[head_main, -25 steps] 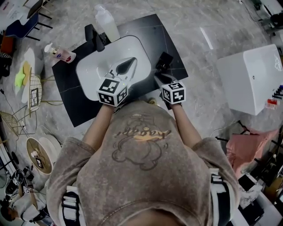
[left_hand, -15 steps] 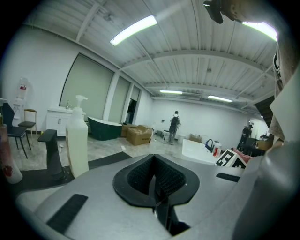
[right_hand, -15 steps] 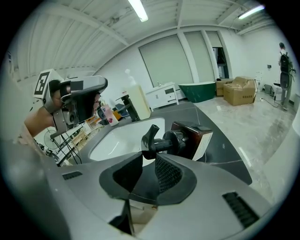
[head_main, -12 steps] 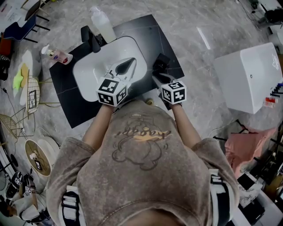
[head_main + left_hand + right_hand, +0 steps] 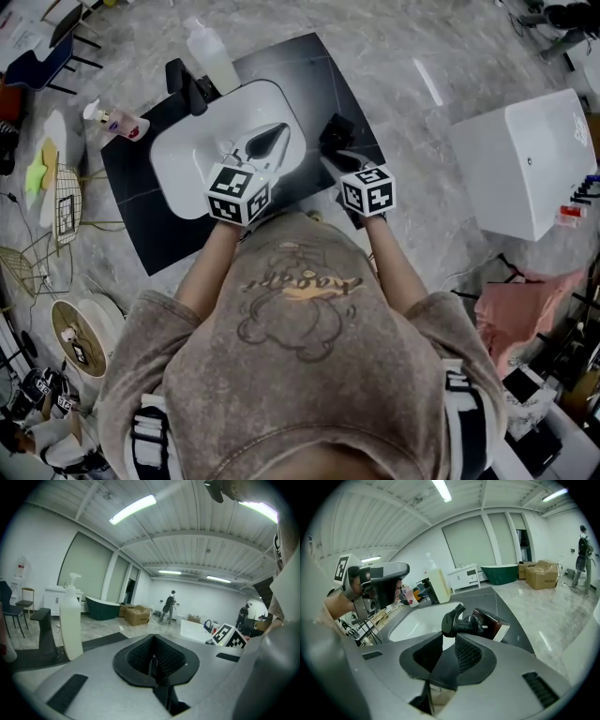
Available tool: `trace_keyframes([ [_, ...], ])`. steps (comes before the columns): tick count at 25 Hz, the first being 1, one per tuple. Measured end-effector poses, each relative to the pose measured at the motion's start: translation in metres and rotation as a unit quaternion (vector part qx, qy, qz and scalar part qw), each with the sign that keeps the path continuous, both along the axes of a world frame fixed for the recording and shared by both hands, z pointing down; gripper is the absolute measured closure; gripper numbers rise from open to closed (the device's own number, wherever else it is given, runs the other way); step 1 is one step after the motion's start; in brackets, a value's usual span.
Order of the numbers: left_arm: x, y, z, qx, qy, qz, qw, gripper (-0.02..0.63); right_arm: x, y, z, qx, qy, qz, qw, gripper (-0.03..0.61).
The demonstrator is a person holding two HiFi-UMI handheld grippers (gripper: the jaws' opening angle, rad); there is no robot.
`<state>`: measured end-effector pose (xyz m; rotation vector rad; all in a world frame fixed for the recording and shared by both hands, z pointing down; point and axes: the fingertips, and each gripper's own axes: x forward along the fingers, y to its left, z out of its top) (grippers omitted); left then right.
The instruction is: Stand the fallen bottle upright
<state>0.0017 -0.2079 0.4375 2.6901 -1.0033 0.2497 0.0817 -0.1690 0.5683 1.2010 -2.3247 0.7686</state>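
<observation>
Bottle (image 5: pixel 490 621) isn't upright yet: it leans beside the sink (image 5: pixel 419 620), your right fingers (image 5: pixel 469 654) clamped on its pump. Your left fingers (image 5: pixel 168 660) are closed, empty; tipping it up remains.

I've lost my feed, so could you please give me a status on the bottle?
Left gripper shut, empty, over the sink. Right gripper shut on the dark pump bottle at its neck; bottle not yet upright. Nothing in the way.
</observation>
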Motion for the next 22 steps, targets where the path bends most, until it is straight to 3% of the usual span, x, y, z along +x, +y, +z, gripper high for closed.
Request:
trace_keyframes([
  [11, 0.006, -0.008, 0.001, -0.002, 0.0, -0.001, 1.0, 0.595, 0.017, -0.018, -0.012, 0.024, 0.008, 0.015, 1.0, 0.52],
  [14, 0.009, -0.01, 0.001, -0.001, 0.001, -0.001, 1.0, 0.595, 0.029, -0.024, -0.019, 0.043, 0.012, 0.031, 0.999, 0.578],
  [22, 0.012, -0.013, 0.0, -0.002, 0.004, 0.002, 1.0, 0.595, 0.052, -0.037, -0.044, 0.084, 0.007, 0.063, 0.994, 0.578],
])
